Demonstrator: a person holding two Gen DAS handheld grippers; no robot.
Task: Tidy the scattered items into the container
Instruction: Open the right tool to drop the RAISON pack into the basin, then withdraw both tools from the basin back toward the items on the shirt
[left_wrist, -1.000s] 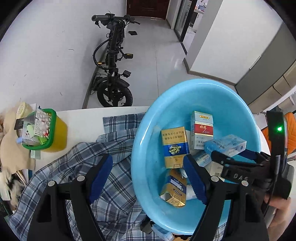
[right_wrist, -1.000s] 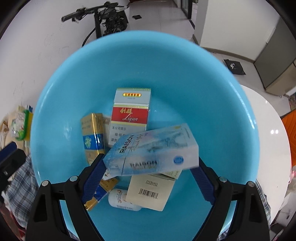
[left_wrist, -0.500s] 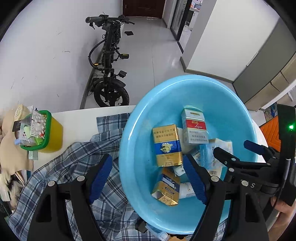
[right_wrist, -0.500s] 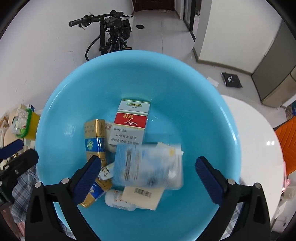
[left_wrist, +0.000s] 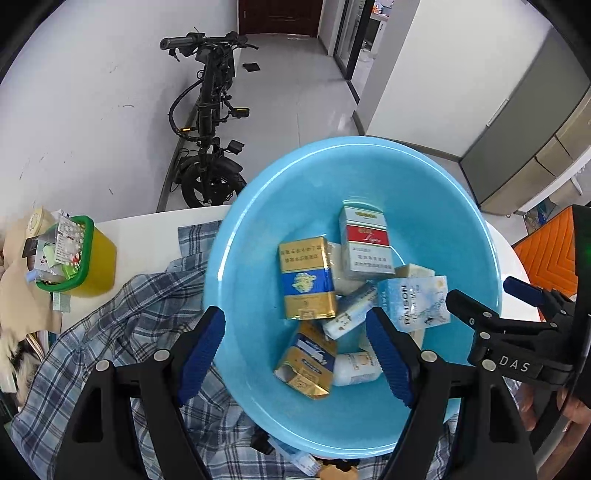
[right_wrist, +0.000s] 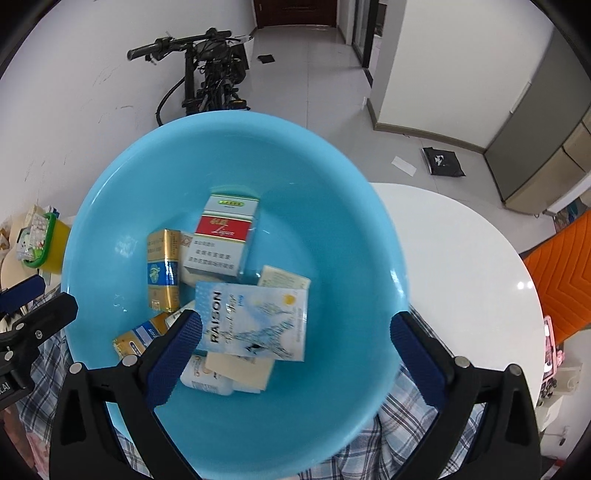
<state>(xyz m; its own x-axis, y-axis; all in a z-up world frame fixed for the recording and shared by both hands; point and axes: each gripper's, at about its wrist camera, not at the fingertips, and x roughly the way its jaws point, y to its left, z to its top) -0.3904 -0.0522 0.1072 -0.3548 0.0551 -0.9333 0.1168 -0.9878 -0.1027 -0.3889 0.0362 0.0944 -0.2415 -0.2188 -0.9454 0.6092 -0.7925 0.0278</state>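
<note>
A light blue basin (left_wrist: 251, 258) (right_wrist: 332, 166) stands on a plaid shirt and holds several packs. Among them are a red-and-white pack (right_wrist: 221, 236), a gold-and-blue pack (left_wrist: 306, 277), a second gold pack (left_wrist: 306, 362) and a white bottle (left_wrist: 354, 365). A pale blue "Raison" box (right_wrist: 255, 321) (left_wrist: 413, 302) lies on top of the pile, free of any finger. My right gripper (right_wrist: 295, 339) hangs above the basin, open wide and holding nothing. My left gripper (left_wrist: 295, 343) hovers over the basin's left side, open and empty.
The plaid shirt (left_wrist: 122, 332) spreads under and left of the basin. A yellow bin with a green rim (left_wrist: 92, 258) stands far left, full of small packets. The white round table (right_wrist: 461, 258) extends to the right. A bicycle (left_wrist: 210, 129) leans on the wall behind.
The pale blue box left the right gripper's jaws and dropped onto the pile in the basin. The right jaws spread wider and rose. The left gripper drifted slightly.
</note>
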